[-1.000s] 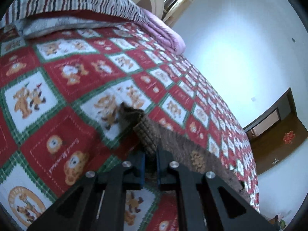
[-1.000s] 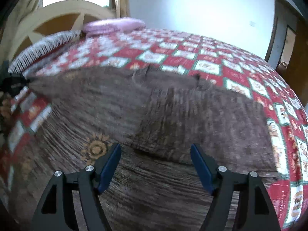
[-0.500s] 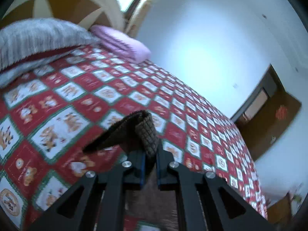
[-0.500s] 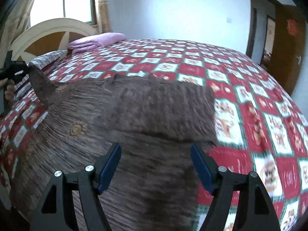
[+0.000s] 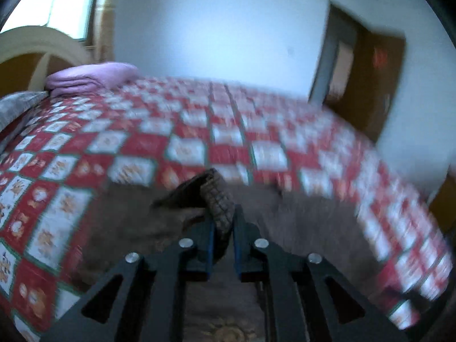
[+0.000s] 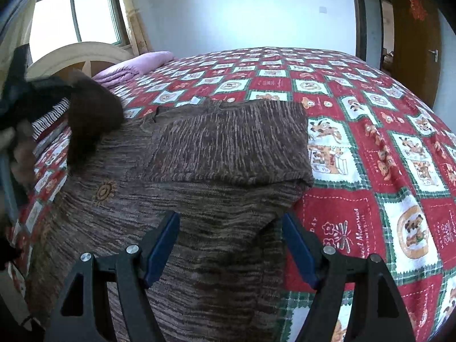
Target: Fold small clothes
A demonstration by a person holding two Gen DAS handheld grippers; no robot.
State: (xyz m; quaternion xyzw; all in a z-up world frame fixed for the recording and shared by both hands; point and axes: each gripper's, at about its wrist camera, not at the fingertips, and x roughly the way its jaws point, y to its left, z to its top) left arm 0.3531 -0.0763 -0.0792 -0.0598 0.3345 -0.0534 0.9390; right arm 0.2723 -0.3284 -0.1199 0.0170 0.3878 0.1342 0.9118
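Sweater (image 6: 216,154) | left fingers (image 5: 209,239) easing, sleeve between | right fingers (image 6: 162,245) spread | bedspread (image 6: 356,228) reads "Memories"

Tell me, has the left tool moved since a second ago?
Yes. The left tool, pinching the sweater's cuff, swung from beside the striped pillow toward the door.
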